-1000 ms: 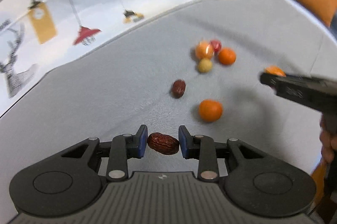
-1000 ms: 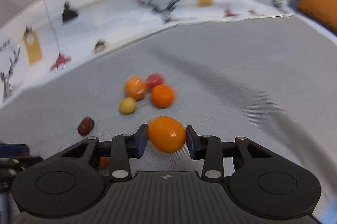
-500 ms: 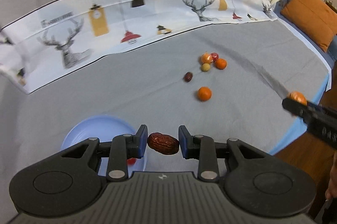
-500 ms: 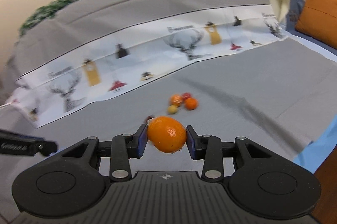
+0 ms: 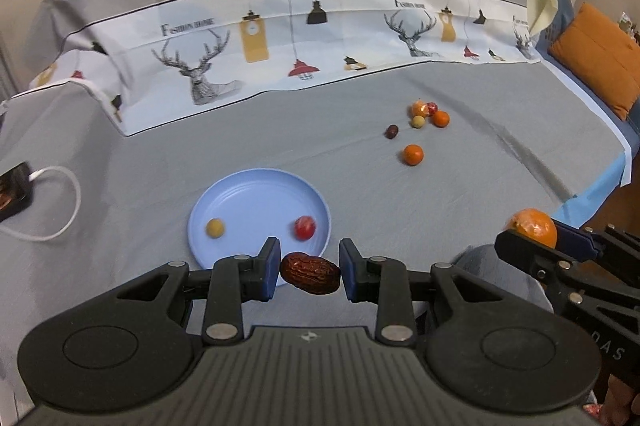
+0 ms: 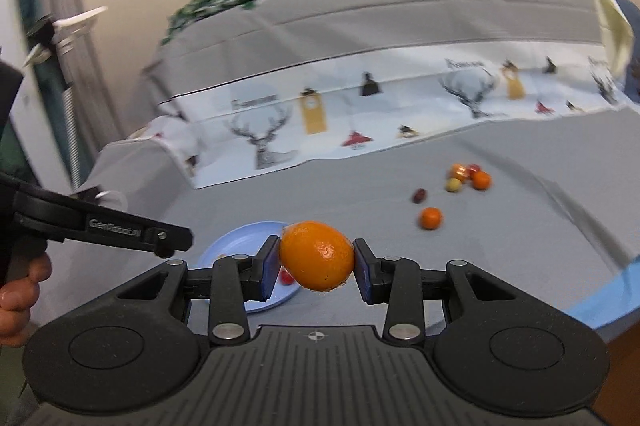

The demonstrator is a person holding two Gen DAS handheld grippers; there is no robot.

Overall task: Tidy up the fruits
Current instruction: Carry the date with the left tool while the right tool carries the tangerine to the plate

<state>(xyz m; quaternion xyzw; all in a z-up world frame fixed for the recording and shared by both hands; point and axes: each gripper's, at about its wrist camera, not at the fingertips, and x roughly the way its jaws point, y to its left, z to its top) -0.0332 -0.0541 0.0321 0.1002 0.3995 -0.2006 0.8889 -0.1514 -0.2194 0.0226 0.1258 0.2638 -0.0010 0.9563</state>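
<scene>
Fruits — five on cloth | two in plate | left gripper clamps date | right gripper clamps orange

A plate lies on the cloth-covered surface at centre-left of the left wrist view, with two small fruits inside it: one to its left, another to its right. Further back and to the right, a cluster of small fruits sits together, a date just left of it and a lone orange in front. A printed cloth band runs behind everything. At far left lie a cable and a device; a cushion rests at upper right.
</scene>
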